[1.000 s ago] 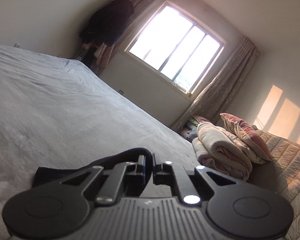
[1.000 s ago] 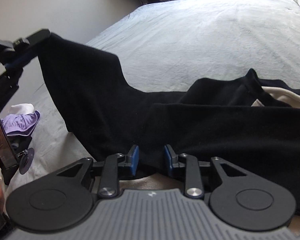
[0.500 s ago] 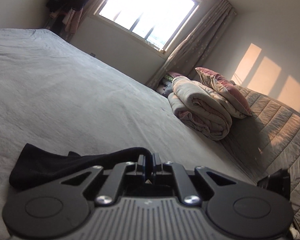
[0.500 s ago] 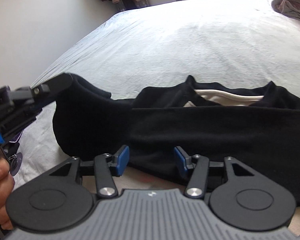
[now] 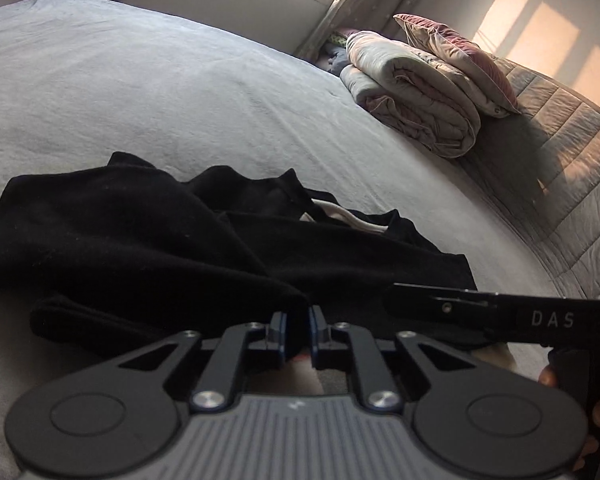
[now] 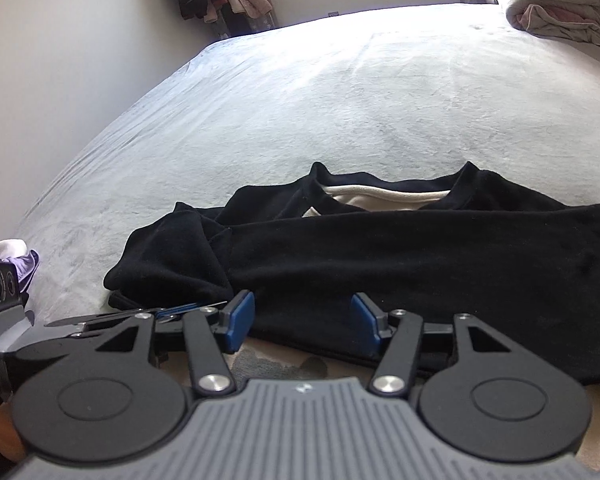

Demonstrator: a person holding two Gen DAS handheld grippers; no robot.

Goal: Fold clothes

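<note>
Pinching black sweater (image 5: 148,240) edge w/ left gripper (image 5: 298,330); right gripper (image 6: 302,316) wide apart, empty.

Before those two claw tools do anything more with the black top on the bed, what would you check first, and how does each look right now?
1. Left gripper pinching the black top: ok, fabric sits between its fingers.
2. Right gripper free: ok, jaws wide apart, nothing between them.
3. Top lying on the bed: ok.
4. Left side of top flat: not ok, bunched.
5. Bed beyond the top bare: ok; folded quilt lies apart.
</note>
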